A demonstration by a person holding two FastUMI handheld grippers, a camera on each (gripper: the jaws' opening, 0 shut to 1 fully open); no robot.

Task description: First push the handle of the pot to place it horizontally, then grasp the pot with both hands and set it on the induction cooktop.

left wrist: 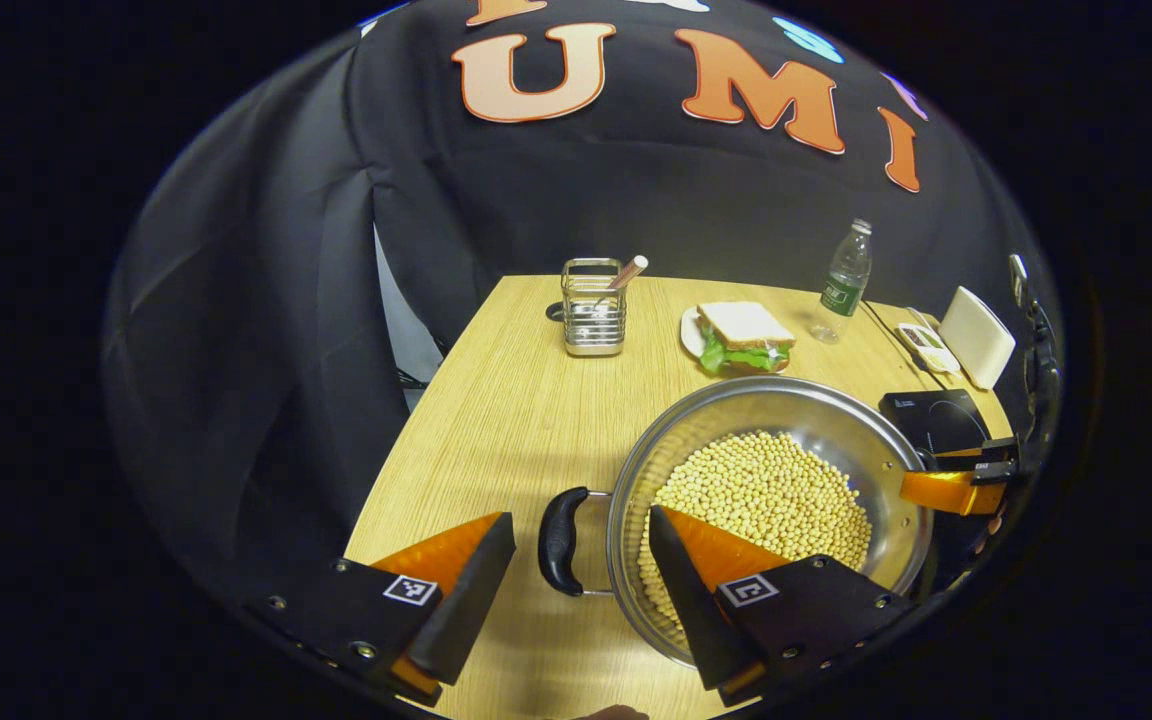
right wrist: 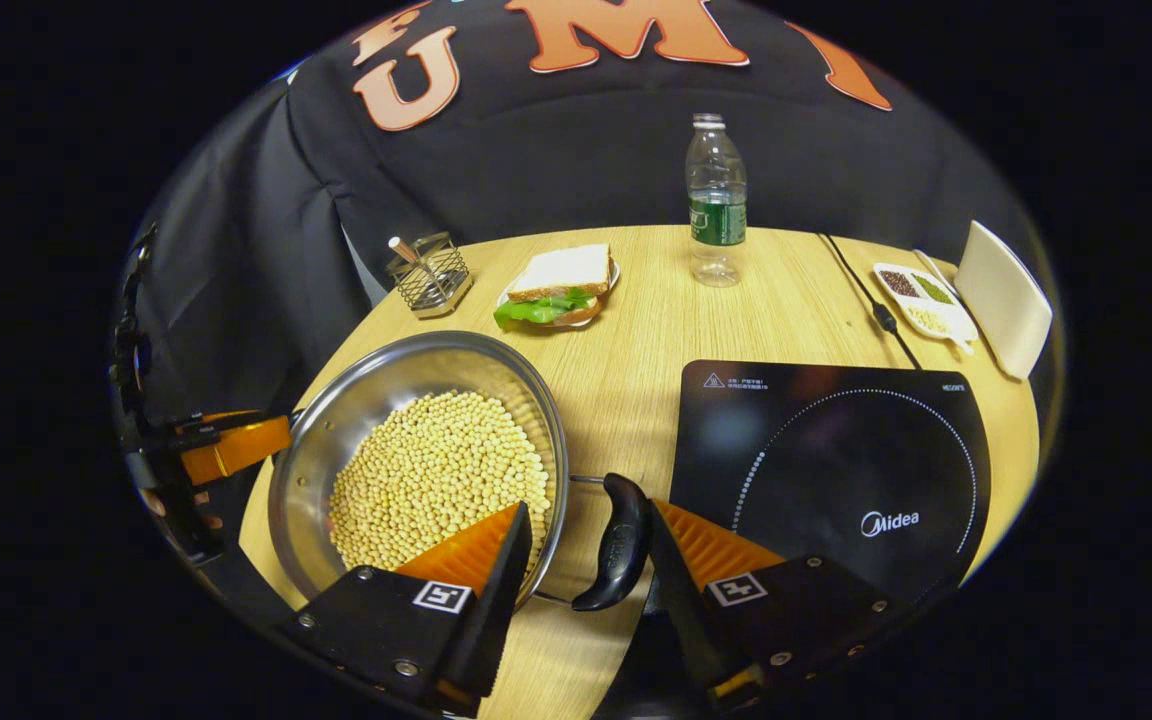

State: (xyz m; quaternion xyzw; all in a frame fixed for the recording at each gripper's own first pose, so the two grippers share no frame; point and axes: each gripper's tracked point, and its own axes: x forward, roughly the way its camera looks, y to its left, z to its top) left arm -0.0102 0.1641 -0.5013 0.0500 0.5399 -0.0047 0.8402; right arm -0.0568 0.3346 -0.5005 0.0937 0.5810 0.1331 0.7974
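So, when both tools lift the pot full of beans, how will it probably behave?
The pot is steel and rigid, so it should not flex. The beans probably make it heavy, and being loose they may slide if it tilts. Its handle looks smooth, perhaps slippery.

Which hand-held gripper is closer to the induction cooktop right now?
Right. The right hand-held gripper straddles the pot handle beside the induction cooktop; the left hand-held gripper is at the pot's far handle, away from the cooktop.

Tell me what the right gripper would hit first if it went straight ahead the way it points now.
Most likely the pot's black handle, which sits between the open fingers of the right gripper. Just past it is the steel pot rim. Depth is hard to judge here.
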